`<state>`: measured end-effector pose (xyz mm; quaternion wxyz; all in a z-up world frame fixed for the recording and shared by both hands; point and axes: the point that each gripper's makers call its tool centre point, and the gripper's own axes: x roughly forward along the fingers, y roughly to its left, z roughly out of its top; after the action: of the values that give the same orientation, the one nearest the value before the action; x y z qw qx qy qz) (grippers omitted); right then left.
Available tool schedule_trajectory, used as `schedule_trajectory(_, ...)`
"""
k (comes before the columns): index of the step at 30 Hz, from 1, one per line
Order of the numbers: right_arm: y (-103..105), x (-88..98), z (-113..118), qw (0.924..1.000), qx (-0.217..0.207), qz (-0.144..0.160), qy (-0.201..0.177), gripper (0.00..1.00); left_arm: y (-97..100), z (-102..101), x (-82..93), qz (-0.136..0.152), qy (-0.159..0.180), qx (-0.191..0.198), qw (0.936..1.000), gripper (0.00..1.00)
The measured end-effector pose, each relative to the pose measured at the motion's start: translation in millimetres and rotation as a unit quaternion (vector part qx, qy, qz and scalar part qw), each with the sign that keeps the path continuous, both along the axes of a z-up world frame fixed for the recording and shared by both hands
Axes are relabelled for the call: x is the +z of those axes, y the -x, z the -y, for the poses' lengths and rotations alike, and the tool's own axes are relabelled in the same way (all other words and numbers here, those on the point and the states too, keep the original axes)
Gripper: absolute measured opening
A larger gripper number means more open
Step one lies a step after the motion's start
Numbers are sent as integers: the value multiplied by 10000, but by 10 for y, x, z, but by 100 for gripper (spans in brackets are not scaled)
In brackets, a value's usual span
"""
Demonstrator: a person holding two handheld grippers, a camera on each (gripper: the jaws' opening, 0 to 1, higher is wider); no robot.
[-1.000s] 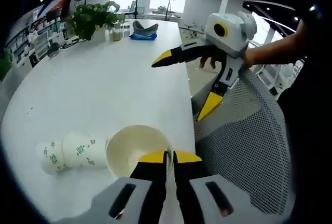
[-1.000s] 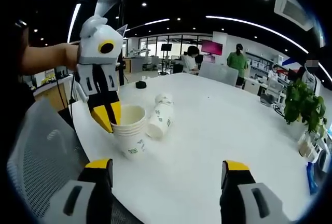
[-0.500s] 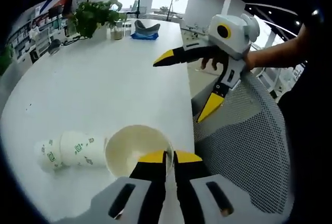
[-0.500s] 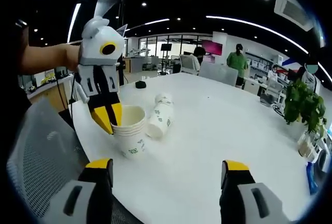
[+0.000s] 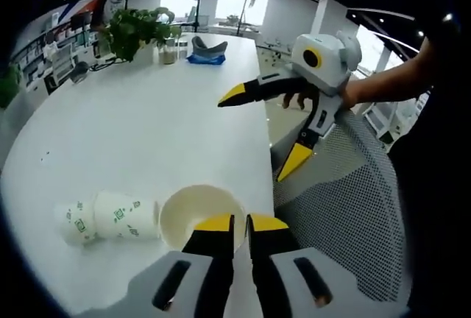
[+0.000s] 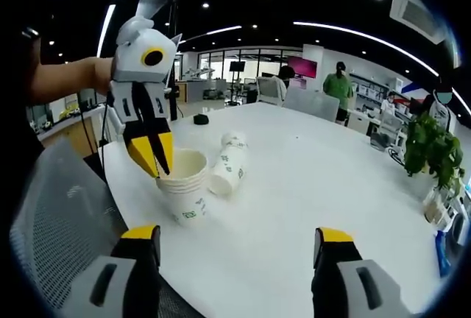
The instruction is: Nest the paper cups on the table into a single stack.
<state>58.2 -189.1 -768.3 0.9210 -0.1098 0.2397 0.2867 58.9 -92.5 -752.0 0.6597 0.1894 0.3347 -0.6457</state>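
Left gripper view: the left gripper (image 5: 241, 224) has its jaws nearly together, with the near rim of the upright cup stack (image 5: 200, 213) between the yellow tips; whether they still grip the rim cannot be determined. The stack stands at the near edge of the white surface (image 5: 147, 126). A second group of nested cups (image 5: 107, 217) lies on its side just beside it. The right gripper (image 5: 276, 123) hangs over the surface edge, jaws spread wide, above a mesh chair (image 5: 346, 200).

Right gripper view: the right gripper (image 6: 239, 241) has its jaws wide apart, holding nothing. The left gripper (image 6: 152, 152) is at the rim of the upright cup stack (image 6: 184, 185); the nested cups (image 6: 227, 163) lie just behind. A plant (image 6: 430, 149) stands at the far right.
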Motion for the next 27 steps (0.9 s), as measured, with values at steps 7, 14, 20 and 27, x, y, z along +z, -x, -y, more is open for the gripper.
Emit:
schedule_trajectory(7,0,-15,14,10000,-3,-14,12,87,-181,-105,80,125,60,193,9997,5)
schedule_trajectory(14,3,-14,13,10000,-9,-24,27,86,-406,-191,165,196,174,495,9984,5)
schedule_trajectory(20,4,-20,21,10000,-27,-36,38,86,-582,-261,113,146,129,666,9976,7)
schedule_trajectory(27,2,-16,20,10000,-43,-36,44,86,-796,-338,-47,133,-22,695,9975,9)
